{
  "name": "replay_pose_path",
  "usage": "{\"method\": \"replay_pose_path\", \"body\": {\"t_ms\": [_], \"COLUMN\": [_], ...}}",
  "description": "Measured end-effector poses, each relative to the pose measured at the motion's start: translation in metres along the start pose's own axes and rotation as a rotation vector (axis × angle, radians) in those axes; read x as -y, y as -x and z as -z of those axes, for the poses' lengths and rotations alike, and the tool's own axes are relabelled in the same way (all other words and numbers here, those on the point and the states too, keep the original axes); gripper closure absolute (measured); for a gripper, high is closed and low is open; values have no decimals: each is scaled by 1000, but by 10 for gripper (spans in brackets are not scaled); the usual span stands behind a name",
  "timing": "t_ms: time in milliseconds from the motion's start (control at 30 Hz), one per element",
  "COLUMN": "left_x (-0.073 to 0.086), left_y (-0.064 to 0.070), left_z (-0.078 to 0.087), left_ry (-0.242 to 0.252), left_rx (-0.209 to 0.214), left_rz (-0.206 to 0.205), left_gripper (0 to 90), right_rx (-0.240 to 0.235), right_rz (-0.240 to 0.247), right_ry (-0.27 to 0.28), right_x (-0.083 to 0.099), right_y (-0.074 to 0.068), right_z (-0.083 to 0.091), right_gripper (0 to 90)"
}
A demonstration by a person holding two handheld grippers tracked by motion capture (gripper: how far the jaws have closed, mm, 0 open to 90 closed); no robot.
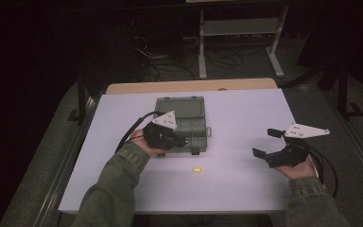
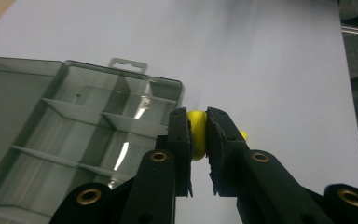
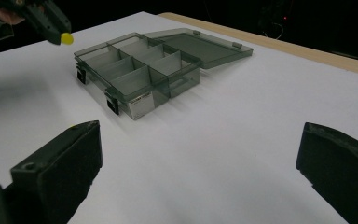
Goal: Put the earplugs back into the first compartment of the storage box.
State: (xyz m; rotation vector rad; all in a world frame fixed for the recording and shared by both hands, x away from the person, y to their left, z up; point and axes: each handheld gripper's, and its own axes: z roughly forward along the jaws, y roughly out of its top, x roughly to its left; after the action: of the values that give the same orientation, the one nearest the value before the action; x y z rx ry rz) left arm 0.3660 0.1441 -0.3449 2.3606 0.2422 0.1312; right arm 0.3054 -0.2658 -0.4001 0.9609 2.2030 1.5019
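— High view first: how many things do you count on the worktop (image 1: 246, 184)?

— One clear compartment box (image 1: 182, 124) with its lid laid open, and one small yellow piece (image 1: 196, 170) lying loose on the white surface, near the box's front edge. A second yellow piece (image 2: 196, 133) is off the surface, held.

— Held by which claw?

— The left claw (image 2: 197, 135). Its jaws are pressed in on the yellow piece, pinching it between the tips, just beside the box's corner and above the worktop.

— And the right claw (image 1: 267, 142)?

— Spread wide, holding nothing and touching nothing, well apart from the box on the right side of the worktop.

— Are the compartments filled?

— From the right gripper view they look bare.
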Motion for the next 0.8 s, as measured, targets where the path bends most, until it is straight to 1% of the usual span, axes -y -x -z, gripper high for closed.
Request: {"method": "replay_pose_path", "body": {"t_ms": [200, 267, 400, 633, 700, 800], "left_x": [-2, 0, 4, 9, 12, 15], "left_y": [-16, -22, -29, -43, -47, -54], "left_z": [13, 16, 21, 32, 35, 38], "left_ry": [16, 24, 26, 59, 71, 69], "left_rx": [-32, -42, -69, -112, -124, -144], "left_rz": [23, 38, 49, 92, 110, 132], "left_gripper": [803, 804, 805, 805, 806, 807], "right_rx": [0, 0, -3, -5, -5, -6], "right_rz": [1, 2, 2, 3, 3, 2], "right_ry": [-1, -2, -4, -8, -8, -9], "right_x": [0, 0, 0, 0, 0, 0], "right_y": [0, 0, 0, -1, -1, -1], "right_z": [0, 0, 0, -1, -1, -1], "right_gripper": [0, 0, 0, 0, 0, 0]}}
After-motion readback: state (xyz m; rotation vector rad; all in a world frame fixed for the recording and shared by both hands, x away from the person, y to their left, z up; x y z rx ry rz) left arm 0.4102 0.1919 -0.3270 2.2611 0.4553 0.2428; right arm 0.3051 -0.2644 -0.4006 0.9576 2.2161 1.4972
